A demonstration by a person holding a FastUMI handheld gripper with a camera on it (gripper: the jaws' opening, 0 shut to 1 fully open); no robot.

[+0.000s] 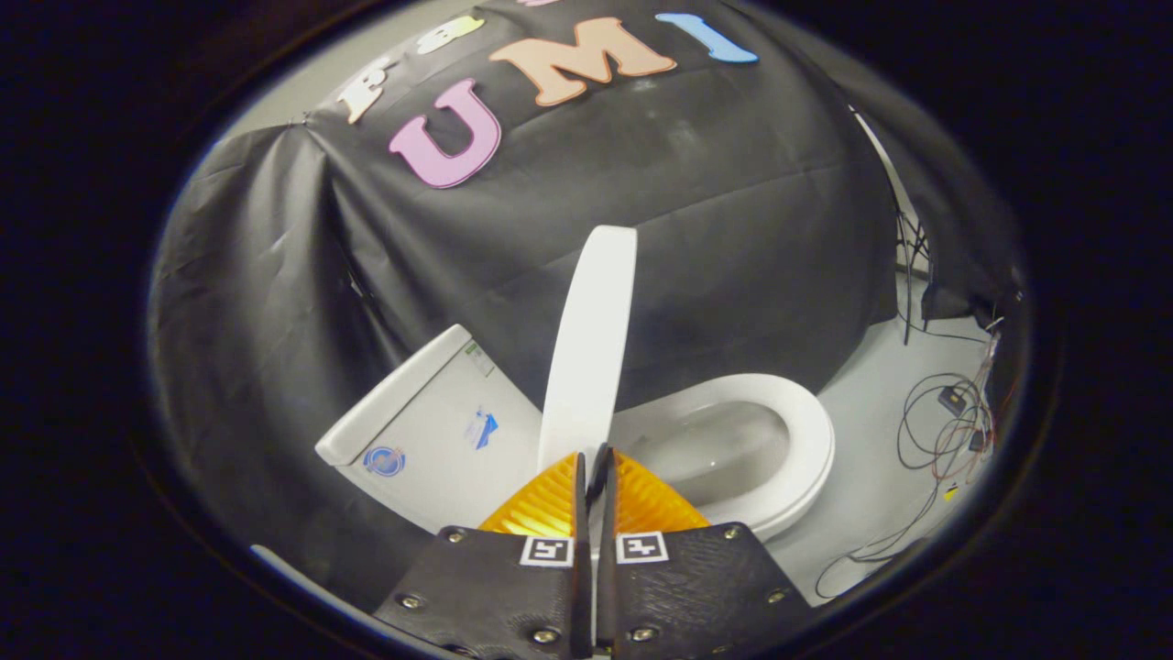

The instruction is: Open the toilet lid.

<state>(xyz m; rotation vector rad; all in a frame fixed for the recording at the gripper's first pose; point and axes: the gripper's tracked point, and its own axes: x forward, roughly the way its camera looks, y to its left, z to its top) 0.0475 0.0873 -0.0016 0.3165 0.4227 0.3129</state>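
A white toilet stands ahead, with its lid raised nearly upright and seen almost edge-on. To the right of the lid, the seat ring lies flat around the uncovered bowl. The white tank with blue stickers sits to the left of the lid. My gripper is shut, its fingers pressed together with only a thin slit between them. Their tips sit right at the lid's near lower edge, and nothing shows between them.
Black cloth walls close in behind and to the left of the toilet. To the right, grey floor carries a tangle of cables and a small box. A stand leg rises near the cloth's right edge.
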